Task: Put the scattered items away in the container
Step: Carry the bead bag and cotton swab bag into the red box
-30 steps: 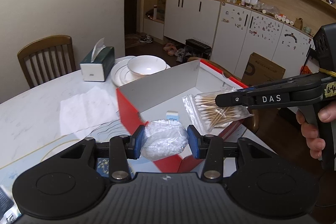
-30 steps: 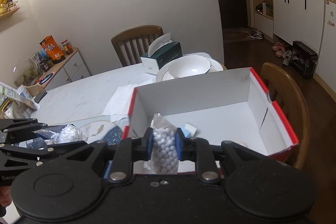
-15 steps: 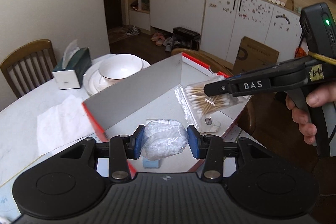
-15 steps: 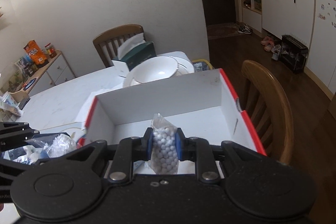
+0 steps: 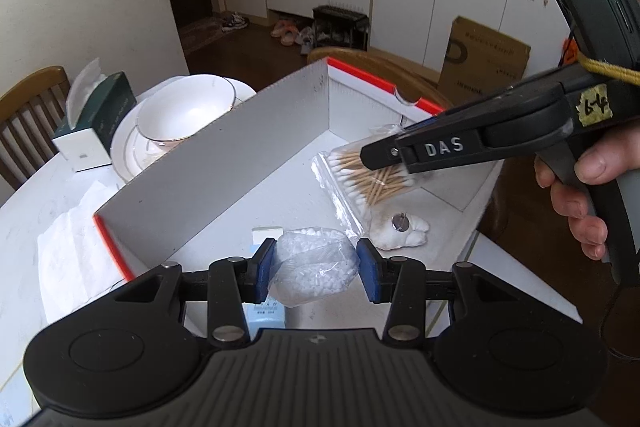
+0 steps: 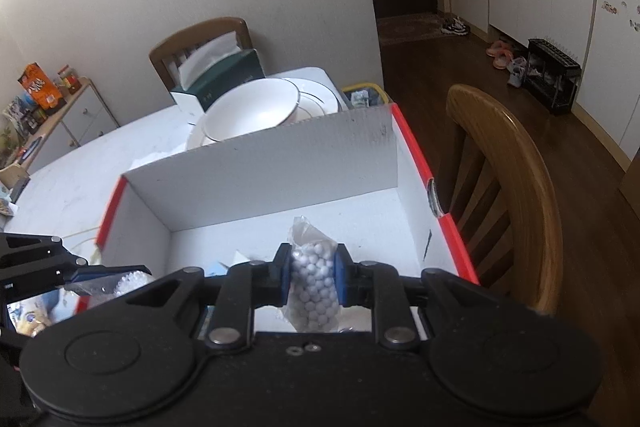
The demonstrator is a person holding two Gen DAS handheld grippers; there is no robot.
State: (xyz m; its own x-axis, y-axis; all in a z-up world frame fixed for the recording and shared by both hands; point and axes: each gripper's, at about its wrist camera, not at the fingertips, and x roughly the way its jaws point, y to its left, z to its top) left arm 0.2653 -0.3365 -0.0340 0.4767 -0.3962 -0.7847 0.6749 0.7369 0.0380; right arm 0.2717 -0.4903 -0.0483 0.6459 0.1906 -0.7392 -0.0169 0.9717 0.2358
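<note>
Both grippers have come forward and down since a second ago, so that their loads now hang over the inside of the box (image 5: 224, 163) rather than at its near rim. The left gripper (image 5: 316, 269) is partly closed, its blue pads pressed on a clear bag of small white pellets (image 5: 314, 271). In the right wrist view, the right gripper (image 6: 314, 281) is nearly closed, its pads pinching a narrow bag of white beads (image 6: 314, 287); in the left wrist view a bag of cotton swabs (image 5: 360, 175) shows at the tips of that same gripper, above the box floor near the right wall, and whether it is one packet with the beads I cannot tell. A hand (image 5: 588, 195) grips its handle. On the box floor lie a small white lump with a metal pin (image 5: 402, 229) and a pale blue packet (image 5: 264, 313) under the left gripper. The box sits at the table's right edge. Behind its far wall stand a white bowl (image 5: 186, 109) on a plate, a tissue box (image 5: 94, 115) and a paper napkin (image 5: 74, 239). A wooden chair (image 6: 508, 183) stands just beside the box.
</note>
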